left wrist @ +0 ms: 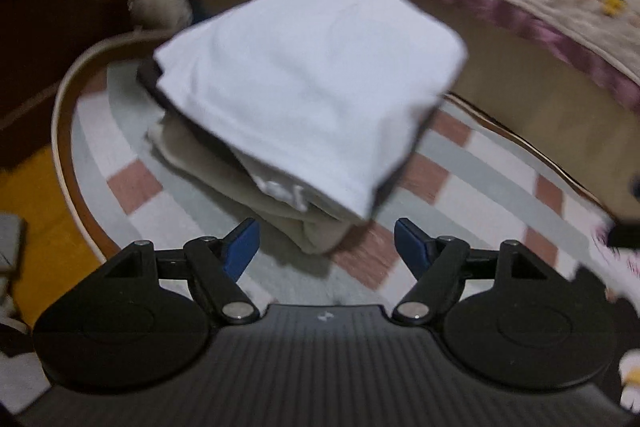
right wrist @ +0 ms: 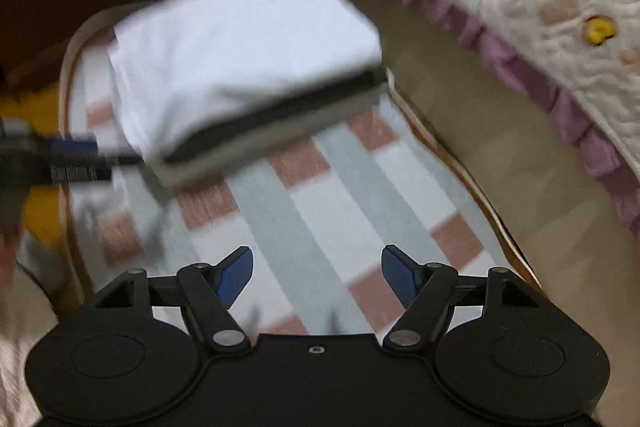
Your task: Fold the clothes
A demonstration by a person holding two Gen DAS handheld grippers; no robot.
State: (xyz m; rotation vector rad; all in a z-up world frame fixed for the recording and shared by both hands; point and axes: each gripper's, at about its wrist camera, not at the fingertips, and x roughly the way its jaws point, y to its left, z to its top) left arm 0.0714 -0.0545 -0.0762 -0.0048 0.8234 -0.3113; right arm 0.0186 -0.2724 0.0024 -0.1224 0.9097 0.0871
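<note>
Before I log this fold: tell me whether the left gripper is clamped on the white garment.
No: the left gripper is open and empty, short of the white garment.

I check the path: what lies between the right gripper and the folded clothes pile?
Only bare checked cloth, seen in the right wrist view, lies between the open right gripper and the folded clothes pile.

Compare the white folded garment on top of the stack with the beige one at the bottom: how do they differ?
The white garment is bright and lies on top, its whole upper face showing; the beige garment is dull and lies at the bottom, only its edges peeking out. The white garment overhangs the stack; the beige garment rests directly on the checked cloth. A dark layer separates them. Both are folded.
</note>
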